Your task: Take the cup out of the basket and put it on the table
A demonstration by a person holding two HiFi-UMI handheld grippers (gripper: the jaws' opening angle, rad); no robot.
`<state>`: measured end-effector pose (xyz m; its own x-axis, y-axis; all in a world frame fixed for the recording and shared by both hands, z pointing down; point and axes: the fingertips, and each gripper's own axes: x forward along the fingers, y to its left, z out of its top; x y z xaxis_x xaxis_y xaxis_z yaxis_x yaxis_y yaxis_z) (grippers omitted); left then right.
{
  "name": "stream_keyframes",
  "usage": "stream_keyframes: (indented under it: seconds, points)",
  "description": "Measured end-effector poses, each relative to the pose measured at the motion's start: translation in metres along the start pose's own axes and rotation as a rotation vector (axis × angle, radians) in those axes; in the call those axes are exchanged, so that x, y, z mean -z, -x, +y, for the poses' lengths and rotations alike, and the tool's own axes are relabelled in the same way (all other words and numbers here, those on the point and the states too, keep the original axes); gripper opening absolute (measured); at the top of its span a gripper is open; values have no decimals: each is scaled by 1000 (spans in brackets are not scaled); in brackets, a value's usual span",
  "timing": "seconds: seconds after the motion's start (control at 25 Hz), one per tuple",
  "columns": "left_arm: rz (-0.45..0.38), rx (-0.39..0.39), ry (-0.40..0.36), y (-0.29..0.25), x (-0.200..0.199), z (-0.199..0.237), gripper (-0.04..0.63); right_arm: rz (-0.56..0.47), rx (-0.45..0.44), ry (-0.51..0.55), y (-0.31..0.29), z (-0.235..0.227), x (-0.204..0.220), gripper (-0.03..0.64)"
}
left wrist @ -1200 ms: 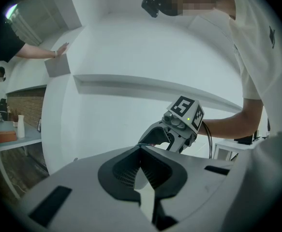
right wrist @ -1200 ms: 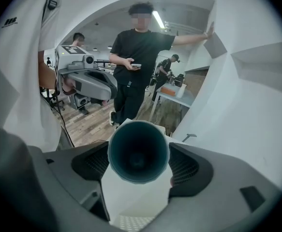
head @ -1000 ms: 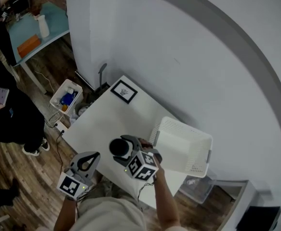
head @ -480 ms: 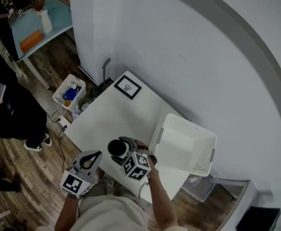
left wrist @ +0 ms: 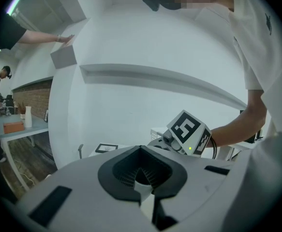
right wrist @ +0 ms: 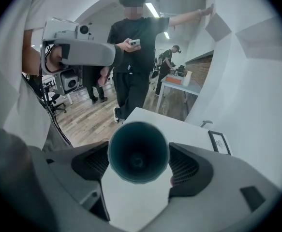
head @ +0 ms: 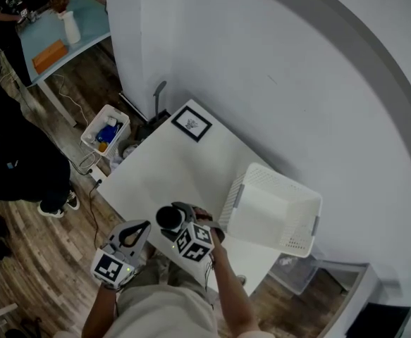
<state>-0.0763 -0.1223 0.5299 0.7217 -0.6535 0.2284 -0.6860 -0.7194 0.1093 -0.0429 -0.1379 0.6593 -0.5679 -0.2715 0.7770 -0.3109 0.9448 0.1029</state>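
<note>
A dark teal cup (right wrist: pixel 138 151) sits crosswise between my right gripper's (right wrist: pixel 140 170) jaws, its open mouth facing the camera. The right gripper is shut on it. In the head view the cup (head: pixel 167 217) hangs over the near part of the white table (head: pixel 170 167), left of the white slotted basket (head: pixel 275 210), which stands at the table's right end. My left gripper (head: pixel 142 227) is held off the table's near edge, below and left of the cup; its jaws (left wrist: pixel 141 178) are shut with nothing in them.
A small framed picture (head: pixel 192 124) lies at the table's far corner. A white bin (head: pixel 105 134) with bottles stands on the wooden floor beyond the left edge. A person in black (right wrist: pixel 133 57) stands on that side, near a blue table (head: pixel 57 34).
My right gripper has carried the cup a little further from the basket, toward the table's near left edge. The left gripper has barely moved. The head view has shifted slightly.
</note>
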Motion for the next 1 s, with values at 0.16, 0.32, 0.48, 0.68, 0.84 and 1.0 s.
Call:
stream_keyframes:
  seconds: [0.16, 0.32, 0.48, 0.68, 0.84, 1.0]
  points:
    - [10, -3, 6, 1, 8, 0, 2, 4, -17, -15, -13, 6, 9, 382]
    - [28, 1, 5, 1, 15, 0, 2, 18, -36, -26, -21, 11, 19, 382]
    - [49, 11, -20, -2, 21, -1, 2, 27, -45, -28, -29, 14, 29, 382]
    - [62, 22, -22, -5, 23, -3, 2, 19, -50, -29, -35, 16, 34, 382]
    - [62, 28, -27, -7, 23, -3, 2, 11, -55, -32, -36, 16, 31, 383]
    - [68, 27, -19, -8, 24, -2, 2, 11, -55, -23, -38, 16, 31, 383]
